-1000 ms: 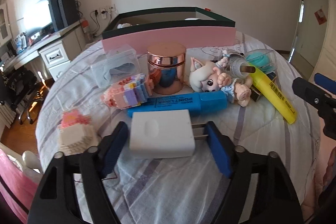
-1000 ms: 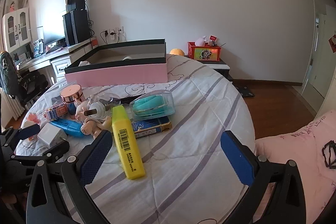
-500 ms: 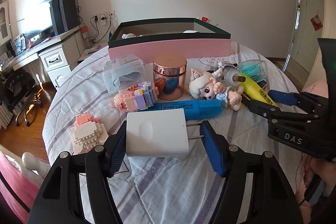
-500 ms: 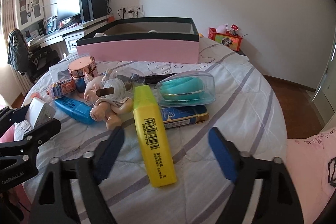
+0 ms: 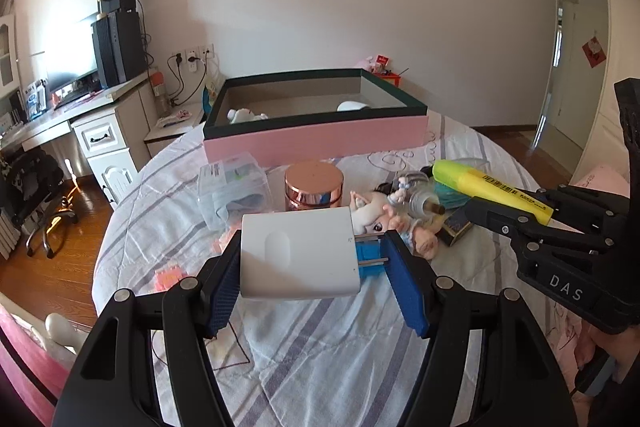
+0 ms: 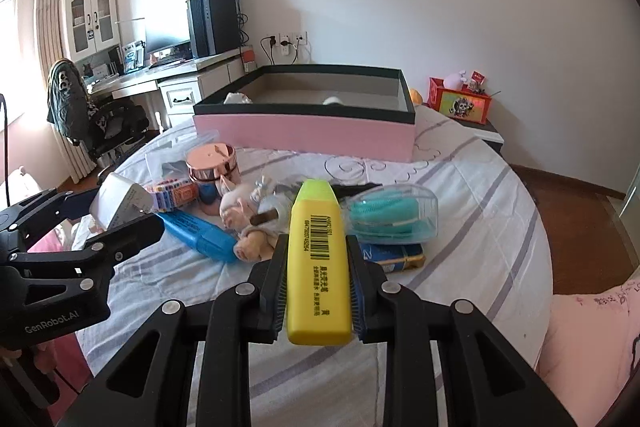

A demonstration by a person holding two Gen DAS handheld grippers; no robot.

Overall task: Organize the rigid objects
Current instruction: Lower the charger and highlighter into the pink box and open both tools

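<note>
My left gripper [image 5: 316, 283] is shut on a white plug adapter [image 5: 298, 253] and holds it above the bedspread; it also shows in the right wrist view [image 6: 120, 201]. My right gripper [image 6: 316, 287] is shut on a yellow highlighter [image 6: 318, 259], lifted off the bed; it shows in the left wrist view [image 5: 492, 189]. A pink box with a dark green rim [image 5: 316, 139] [image 6: 304, 129] stands open at the back with two white items inside.
On the bed lie a blue marker [image 6: 200, 233], a doll [image 6: 248, 211], a rose-gold jar [image 5: 314, 189], a clear case with teal contents [image 6: 390, 213], a clear plastic box [image 5: 232, 187], a blue card pack [image 6: 394, 253] and pink block toys [image 5: 172, 273]. A desk [image 5: 80, 115] stands left.
My right gripper closed on the yellow highlighter and lifted it. My left gripper raised the white adapter higher above the bed.
</note>
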